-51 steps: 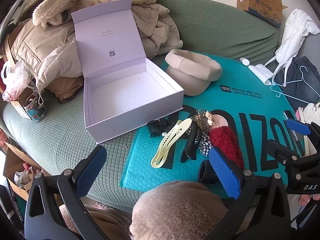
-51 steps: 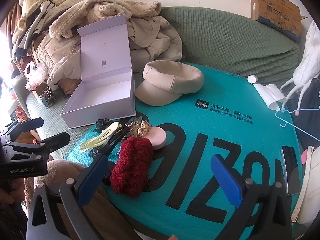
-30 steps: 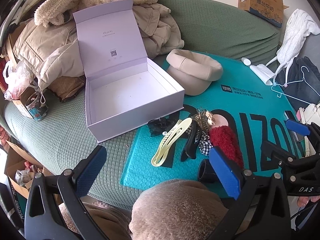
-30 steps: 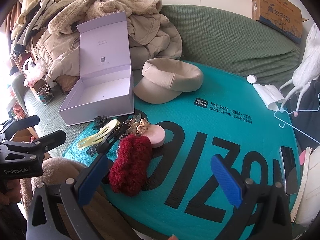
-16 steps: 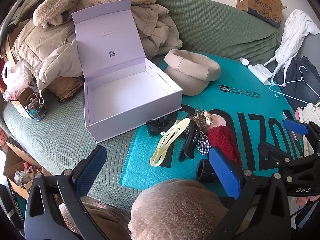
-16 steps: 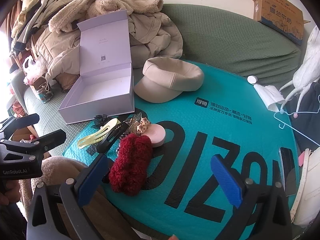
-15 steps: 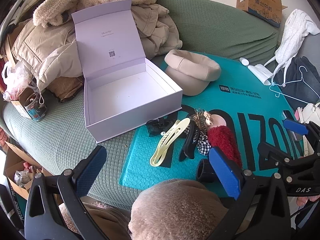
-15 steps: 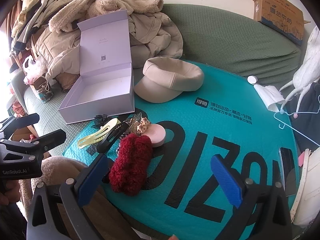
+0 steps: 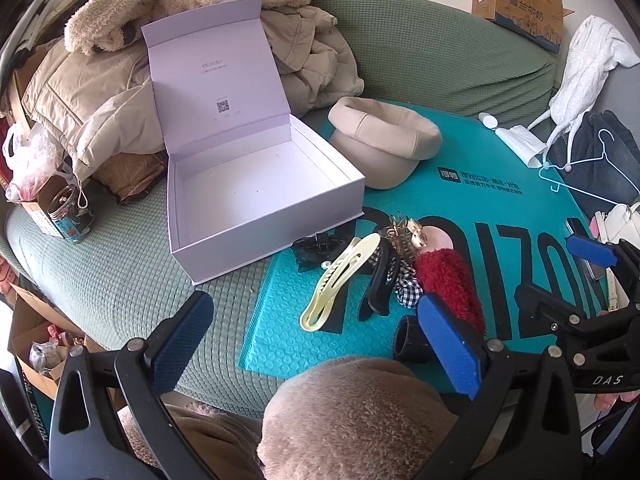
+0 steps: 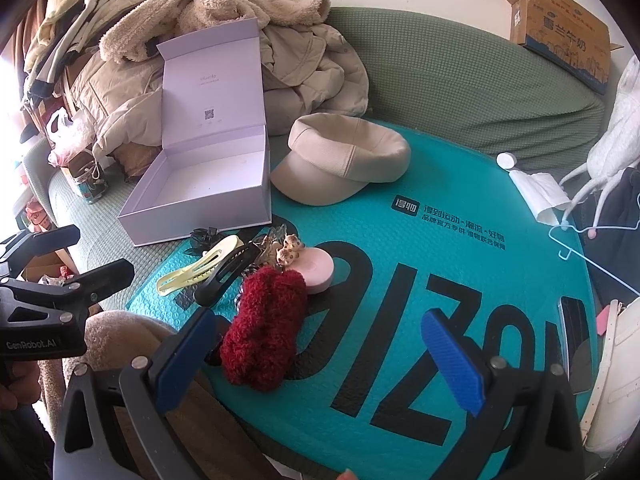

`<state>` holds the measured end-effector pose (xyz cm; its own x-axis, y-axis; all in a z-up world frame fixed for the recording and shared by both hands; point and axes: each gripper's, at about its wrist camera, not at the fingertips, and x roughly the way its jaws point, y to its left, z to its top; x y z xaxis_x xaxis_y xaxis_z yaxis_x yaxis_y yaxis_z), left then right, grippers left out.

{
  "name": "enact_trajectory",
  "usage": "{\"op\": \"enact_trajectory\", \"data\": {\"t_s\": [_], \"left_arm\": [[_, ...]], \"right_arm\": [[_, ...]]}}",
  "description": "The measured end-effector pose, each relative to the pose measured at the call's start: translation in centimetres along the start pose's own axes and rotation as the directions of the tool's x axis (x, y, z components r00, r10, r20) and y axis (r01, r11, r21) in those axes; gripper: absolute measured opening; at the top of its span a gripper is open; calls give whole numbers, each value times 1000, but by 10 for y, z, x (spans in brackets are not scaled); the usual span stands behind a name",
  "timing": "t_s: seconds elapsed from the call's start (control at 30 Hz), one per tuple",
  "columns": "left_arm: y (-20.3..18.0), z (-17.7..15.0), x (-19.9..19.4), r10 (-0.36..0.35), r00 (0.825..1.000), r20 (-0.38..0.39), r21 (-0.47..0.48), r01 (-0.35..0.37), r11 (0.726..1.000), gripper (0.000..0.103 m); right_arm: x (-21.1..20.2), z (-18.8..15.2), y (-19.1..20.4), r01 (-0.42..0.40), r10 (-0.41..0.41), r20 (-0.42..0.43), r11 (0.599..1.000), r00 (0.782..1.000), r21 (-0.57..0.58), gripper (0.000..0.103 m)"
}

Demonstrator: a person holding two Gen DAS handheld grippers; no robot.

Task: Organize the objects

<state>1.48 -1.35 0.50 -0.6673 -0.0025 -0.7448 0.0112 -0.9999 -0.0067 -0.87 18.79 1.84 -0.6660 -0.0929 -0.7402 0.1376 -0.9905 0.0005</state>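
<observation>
1. Hovering wide open and empty: left gripper [image 9: 316, 336] and right gripper [image 10: 320, 356], both above the hair things.
2. Task things lie heaped on the teal bubble mailer [image 9: 480, 208], just beside the open, empty lilac lidded cardboard box [image 9: 256, 200]: long cream plastic hair clip [image 9: 340, 280], black claw clip [image 9: 380, 280], fuzzy red scrunchie [image 10: 266, 328], round pink compact [image 10: 318, 270].
3. Likely first pick is the cream clip: grip across its narrow middle, lift clear of the black clip touching it.
4. Release low inside the box.
</observation>
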Motion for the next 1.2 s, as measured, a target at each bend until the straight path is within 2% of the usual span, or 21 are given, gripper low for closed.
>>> {"op": "enact_trajectory", "data": {"t_s": [0.5, 0.63, 1.03, 1.2], "left_arm": [[2, -2, 6, -10, 1000, -14, -6, 10, 1000, 102], [3, -1, 13, -38, 999, -27, -13, 38, 999, 102], [12, 11, 43, -56, 996, -69, -11, 56, 998, 102], [18, 19, 59, -101, 989, -106, -7, 101, 995, 95]], "right_arm": [[1, -2, 2, -19, 19, 10, 999, 1000, -30, 103], [6, -3, 1, -47, 48, 12, 998, 999, -35, 103], [31, -9, -1, -140, 139, -27, 990, 990, -11, 103], [44, -8, 2, -193, 193, -49, 981, 980, 2, 102]]}}
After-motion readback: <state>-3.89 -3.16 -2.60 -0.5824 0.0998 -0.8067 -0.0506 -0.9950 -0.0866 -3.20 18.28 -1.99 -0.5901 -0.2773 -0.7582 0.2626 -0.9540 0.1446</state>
